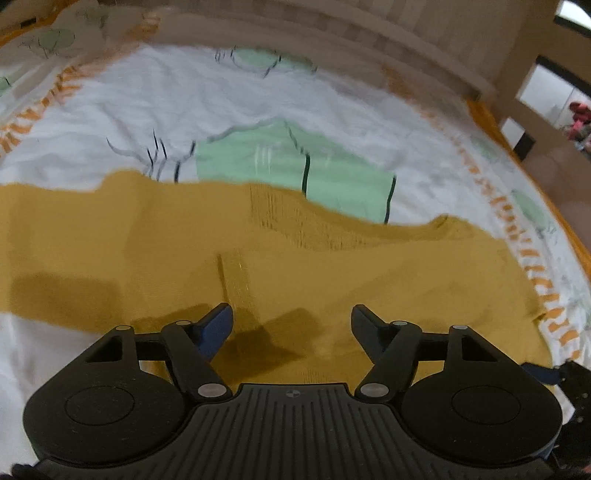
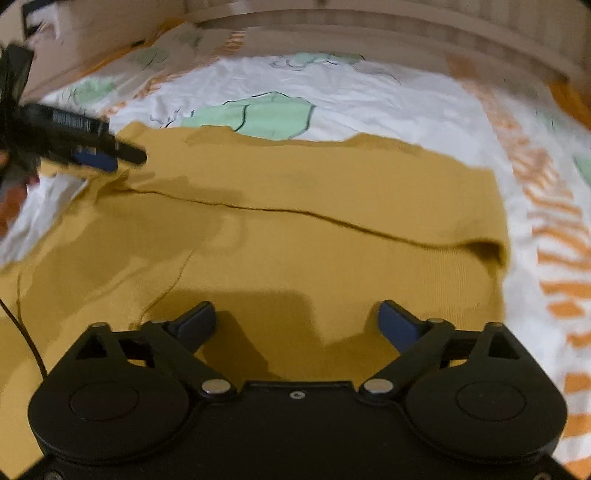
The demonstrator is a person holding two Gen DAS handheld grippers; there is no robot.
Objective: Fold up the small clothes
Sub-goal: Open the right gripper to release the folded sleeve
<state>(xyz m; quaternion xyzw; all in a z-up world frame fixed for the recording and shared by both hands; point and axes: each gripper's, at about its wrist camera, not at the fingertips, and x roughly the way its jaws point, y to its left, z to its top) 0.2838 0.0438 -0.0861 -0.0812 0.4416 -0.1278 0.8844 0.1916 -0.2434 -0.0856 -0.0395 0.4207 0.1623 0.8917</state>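
Covering the bed is a white bedsheet (image 1: pixel 155 99) printed with green shapes and orange borders, a wooden headboard (image 2: pixel 369 26) running along its far edge. Lying spread over it is a mustard garment (image 2: pixel 295 221), one layer folded across. The left gripper (image 1: pixel 291 321) and right gripper (image 2: pixel 295 317) are hovering over it, fingers spread wide, holding nothing.
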